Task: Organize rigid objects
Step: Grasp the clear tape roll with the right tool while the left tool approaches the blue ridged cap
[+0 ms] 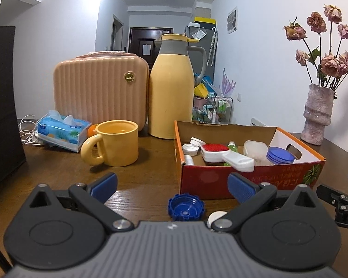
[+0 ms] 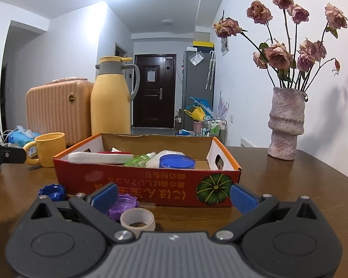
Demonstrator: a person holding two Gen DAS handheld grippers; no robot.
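Cardboard box [image 2: 146, 180] part-filled; 3 items outside its front wall: blue cap [image 1: 186, 206], purple cap [image 2: 123, 206], tape ring [image 2: 138, 221]; left gripper [image 1: 172, 185] and right gripper [image 2: 174, 197] wide open, empty.

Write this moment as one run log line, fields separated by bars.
left gripper: open, empty | right gripper: open, empty | blue cap, purple cap, tape ring: on table, outside box

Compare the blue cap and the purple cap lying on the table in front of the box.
The blue cap is dark blue and opaque; the purple cap is lighter and looks translucent. The blue cap lies by the box's left front corner, apart from other things; the purple cap lies further right, right next to a tape roll and partly hidden by it and the right gripper's finger. Both are notched round caps, open side up, outside the box.
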